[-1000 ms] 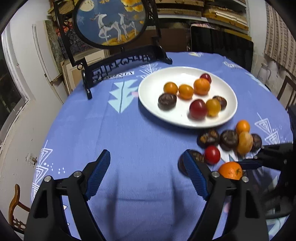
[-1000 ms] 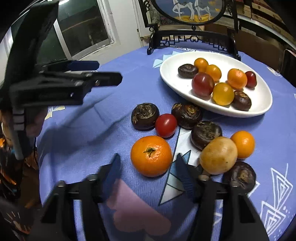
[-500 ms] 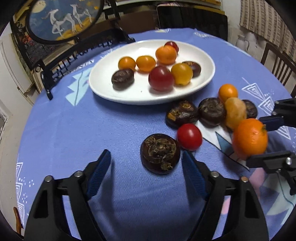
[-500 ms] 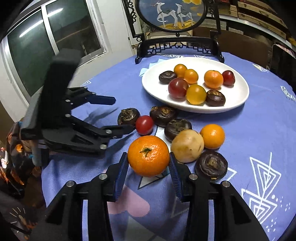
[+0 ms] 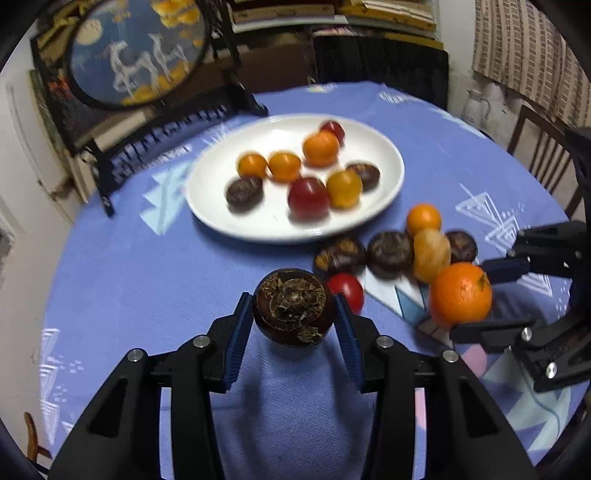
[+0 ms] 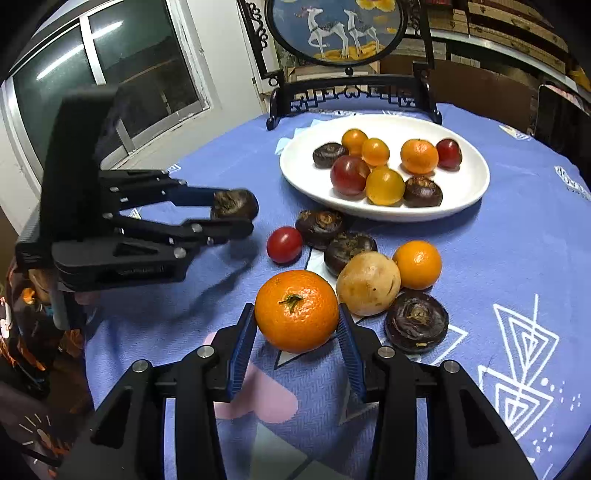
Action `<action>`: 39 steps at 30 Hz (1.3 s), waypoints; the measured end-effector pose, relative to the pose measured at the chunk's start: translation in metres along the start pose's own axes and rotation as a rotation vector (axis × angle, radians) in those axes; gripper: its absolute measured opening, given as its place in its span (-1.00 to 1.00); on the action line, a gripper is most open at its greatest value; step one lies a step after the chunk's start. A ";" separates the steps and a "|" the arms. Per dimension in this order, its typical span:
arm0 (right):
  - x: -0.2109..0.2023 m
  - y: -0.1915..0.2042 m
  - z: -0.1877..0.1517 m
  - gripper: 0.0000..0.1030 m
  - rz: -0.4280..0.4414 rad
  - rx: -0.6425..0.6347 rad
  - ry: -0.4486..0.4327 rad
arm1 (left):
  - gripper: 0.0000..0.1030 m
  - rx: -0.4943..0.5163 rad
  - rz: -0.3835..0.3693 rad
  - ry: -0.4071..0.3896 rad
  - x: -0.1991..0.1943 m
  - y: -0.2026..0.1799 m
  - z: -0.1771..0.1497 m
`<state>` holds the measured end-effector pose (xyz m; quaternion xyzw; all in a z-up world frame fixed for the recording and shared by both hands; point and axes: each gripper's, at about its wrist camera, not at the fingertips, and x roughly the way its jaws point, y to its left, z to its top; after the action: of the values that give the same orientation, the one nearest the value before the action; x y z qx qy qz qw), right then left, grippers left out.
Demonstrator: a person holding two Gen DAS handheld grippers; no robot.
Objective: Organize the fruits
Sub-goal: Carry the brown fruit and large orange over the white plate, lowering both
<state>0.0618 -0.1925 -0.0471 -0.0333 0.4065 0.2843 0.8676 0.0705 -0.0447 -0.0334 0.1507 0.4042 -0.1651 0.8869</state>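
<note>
1. The left gripper is pinching a dark water chestnut between its blue pads, one pad on each side. In the right wrist view it is reaching in from the left, roughly level, with the chestnut lifted above its shadow on the surface.
2. The right gripper is clamping an orange between its pads – in the left wrist view it is coming in from the right, with the orange apparently just above the cloth.
3. The white plate is sitting beyond the loose fruit, near a framed deer screen.
4. The plate is holding eight pieces: two dark chestnuts, two red tomatoes, three small orange fruits and one yellow one.
5. Six pieces are lying loose on the surface between plate and grippers: three dark chestnuts, one red tomato, one small orange fruit and one pale yellow-brown fruit.
6. The pale fruit is touching the held orange's right side – the nearest loose chestnut is lying just beside the right pad.
</note>
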 end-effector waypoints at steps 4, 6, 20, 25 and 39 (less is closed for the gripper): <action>-0.023 0.003 0.015 -0.14 -0.012 -0.015 -0.067 | -0.16 -0.009 0.067 -0.064 -0.020 -0.005 0.015; -0.034 0.002 0.024 -0.14 -0.020 -0.017 -0.101 | -0.16 -0.021 0.106 -0.099 -0.029 -0.006 0.026; -0.074 -0.021 0.069 -0.14 -0.050 0.024 -0.270 | -0.16 -0.140 0.189 -0.174 -0.034 0.002 0.074; -0.061 -0.027 0.073 -0.14 -0.046 0.026 -0.257 | -0.16 -0.142 0.196 -0.159 -0.021 0.005 0.078; -0.034 -0.043 0.078 -0.14 -0.044 0.054 -0.216 | -0.16 -0.160 0.180 -0.115 0.012 0.015 0.084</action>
<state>0.1200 -0.2218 0.0220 0.0122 0.3175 0.2560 0.9130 0.1397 -0.0670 0.0121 0.1057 0.3492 -0.0604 0.9291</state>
